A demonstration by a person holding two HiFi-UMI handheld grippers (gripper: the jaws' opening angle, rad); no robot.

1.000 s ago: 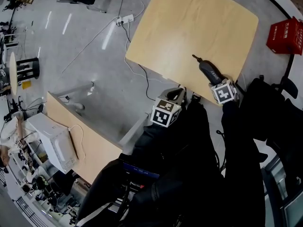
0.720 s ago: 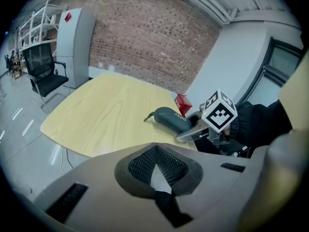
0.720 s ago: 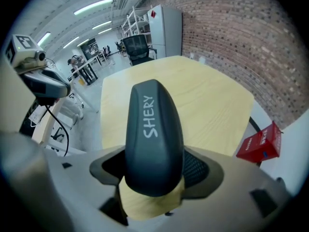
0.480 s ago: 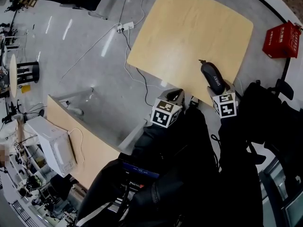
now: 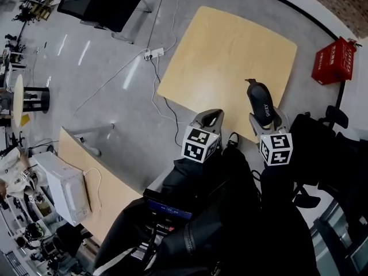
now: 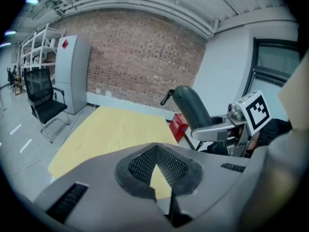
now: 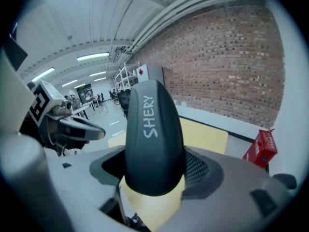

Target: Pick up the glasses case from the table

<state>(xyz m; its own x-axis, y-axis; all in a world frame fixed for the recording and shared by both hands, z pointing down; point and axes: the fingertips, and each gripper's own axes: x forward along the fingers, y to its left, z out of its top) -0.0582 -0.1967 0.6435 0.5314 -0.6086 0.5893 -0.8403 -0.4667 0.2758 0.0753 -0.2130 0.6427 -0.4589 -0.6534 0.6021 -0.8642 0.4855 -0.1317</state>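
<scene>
A dark grey glasses case [image 5: 261, 102] with white lettering sticks up between the jaws of my right gripper [image 5: 263, 115], lifted above the near right edge of the light wood table [image 5: 224, 62]. In the right gripper view the glasses case [image 7: 153, 134] fills the middle, clamped between both jaws of the right gripper [image 7: 154, 175]. My left gripper [image 5: 210, 119] hovers at the table's near edge, shut with nothing in it. In the left gripper view the left gripper [image 6: 157, 170] shows its pads closed together, and the glasses case [image 6: 192, 111] appears at the right.
A red box [image 5: 332, 61] stands on the floor right of the table. A power strip with cables [image 5: 154, 53] lies on the floor at the left. A black chair [image 5: 100, 4] is at the far left, a second wooden desk [image 5: 95, 174] nearer me.
My right gripper has lifted the glasses case off the table and tipped it more upright. The view has shifted back; the left gripper has hardly moved.
</scene>
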